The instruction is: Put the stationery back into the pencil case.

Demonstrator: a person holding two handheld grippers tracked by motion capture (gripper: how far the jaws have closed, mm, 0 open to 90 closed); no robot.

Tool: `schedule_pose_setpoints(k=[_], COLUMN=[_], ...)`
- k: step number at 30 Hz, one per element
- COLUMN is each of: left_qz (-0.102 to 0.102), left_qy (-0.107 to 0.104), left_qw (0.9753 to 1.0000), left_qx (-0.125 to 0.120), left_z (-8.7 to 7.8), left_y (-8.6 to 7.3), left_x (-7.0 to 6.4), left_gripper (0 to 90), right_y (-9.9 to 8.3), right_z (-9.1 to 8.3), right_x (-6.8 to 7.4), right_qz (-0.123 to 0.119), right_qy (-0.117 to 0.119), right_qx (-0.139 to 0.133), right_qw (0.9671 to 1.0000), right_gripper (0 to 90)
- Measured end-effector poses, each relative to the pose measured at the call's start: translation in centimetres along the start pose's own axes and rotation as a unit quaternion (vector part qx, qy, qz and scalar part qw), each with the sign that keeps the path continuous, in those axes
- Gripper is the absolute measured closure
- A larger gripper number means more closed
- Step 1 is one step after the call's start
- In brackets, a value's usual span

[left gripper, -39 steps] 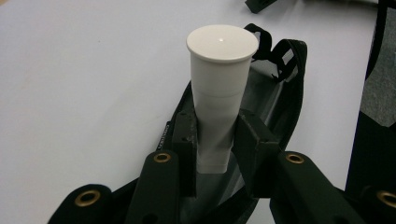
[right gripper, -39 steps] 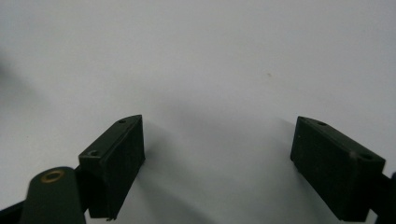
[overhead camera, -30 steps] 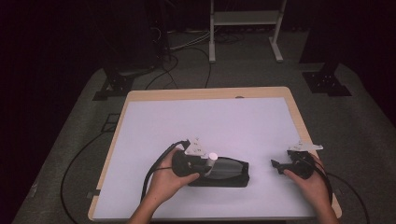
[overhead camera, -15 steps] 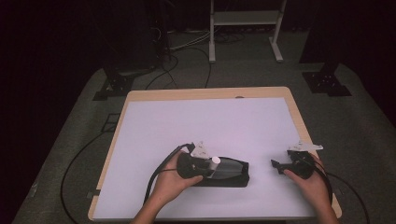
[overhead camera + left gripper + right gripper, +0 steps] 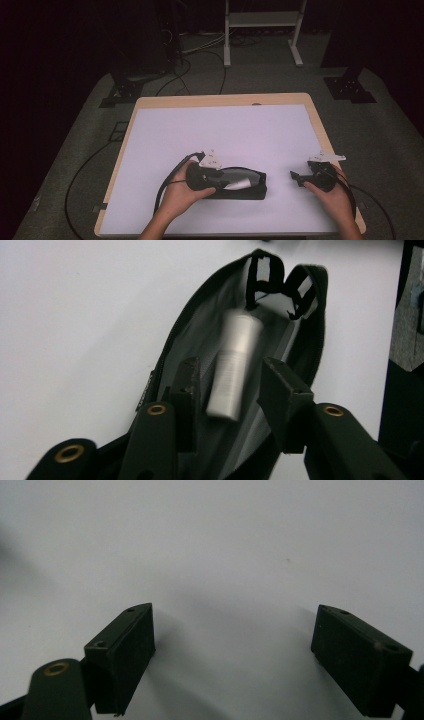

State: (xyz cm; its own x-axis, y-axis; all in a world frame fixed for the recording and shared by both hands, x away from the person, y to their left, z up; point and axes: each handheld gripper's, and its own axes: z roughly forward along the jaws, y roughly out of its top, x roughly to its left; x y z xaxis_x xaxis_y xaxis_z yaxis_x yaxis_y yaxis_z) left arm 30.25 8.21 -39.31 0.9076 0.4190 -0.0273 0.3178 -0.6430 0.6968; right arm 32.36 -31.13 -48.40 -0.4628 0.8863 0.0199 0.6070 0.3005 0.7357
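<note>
I am working on the wide white surface (image 5: 225, 135), and on it the long black pouch (image 5: 250, 186) with a grey lining and an open zip mouth is lying flat in front of me, nearer to my left side. My left hand-held gripper (image 5: 227, 390) is pointing into this mouth, with its two jaws standing apart, one on each side of the small silver-white cylindrical bottle (image 5: 232, 365). The bottle is lying inside the pouch, between the jaws but not pinched by them, and it is looking blurred, so I think it is sliding or rolling just now.

I am seeing some risks here. The bottle is round and smooth, so it may be rolling back out of the mouth if I am tilting the pouch. My left jaws are close to the soft edge of the pouch and could be catching the fabric or the zip when I am pulling out, and this would drag the pouch over the surface. My right hand-held gripper (image 5: 232, 655) is resting well apart from the pouch, wide open and empty, so nothing is holding the pouch steady.
</note>
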Motion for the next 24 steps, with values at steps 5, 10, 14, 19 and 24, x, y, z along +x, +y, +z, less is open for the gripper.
schedule_pose_setpoints(k=[5,10,14,19,24], left_qz=[-0.008,-0.021,-0.033,-0.052,-0.064], left_qy=[0.008,0.018,0.027,0.039,0.047], left_qw=[0.9999,0.9994,0.9988,0.9974,0.9961], left_qx=[-0.013,-0.022,-0.025,-0.033,-0.037], left_z=[-1.6,-2.7,-3.7,-4.7,-5.5], left_y=[-0.3,-0.8,-1.6,-2.9,-4.4], left_x=[0.3,0.7,1.1,1.7,2.1], left_gripper=[52.3,44.3,38.2,31.4,26.8], right_y=[0.0,0.0,0.0,0.0,0.0], right_z=[0.0,0.0,0.0,0.0,0.0], right_x=[0.0,0.0,0.0,0.0,0.0], right_qz=[0.0,0.0,0.0,0.0,0.0], right_qy=[0.0,0.0,0.0,0.0,0.0], right_qx=[0.0,0.0,0.0,0.0,0.0], right_qw=[1.0,1.0,1.0,1.0,1.0], right_gripper=[16.5,16.5,16.5,16.5,16.5])
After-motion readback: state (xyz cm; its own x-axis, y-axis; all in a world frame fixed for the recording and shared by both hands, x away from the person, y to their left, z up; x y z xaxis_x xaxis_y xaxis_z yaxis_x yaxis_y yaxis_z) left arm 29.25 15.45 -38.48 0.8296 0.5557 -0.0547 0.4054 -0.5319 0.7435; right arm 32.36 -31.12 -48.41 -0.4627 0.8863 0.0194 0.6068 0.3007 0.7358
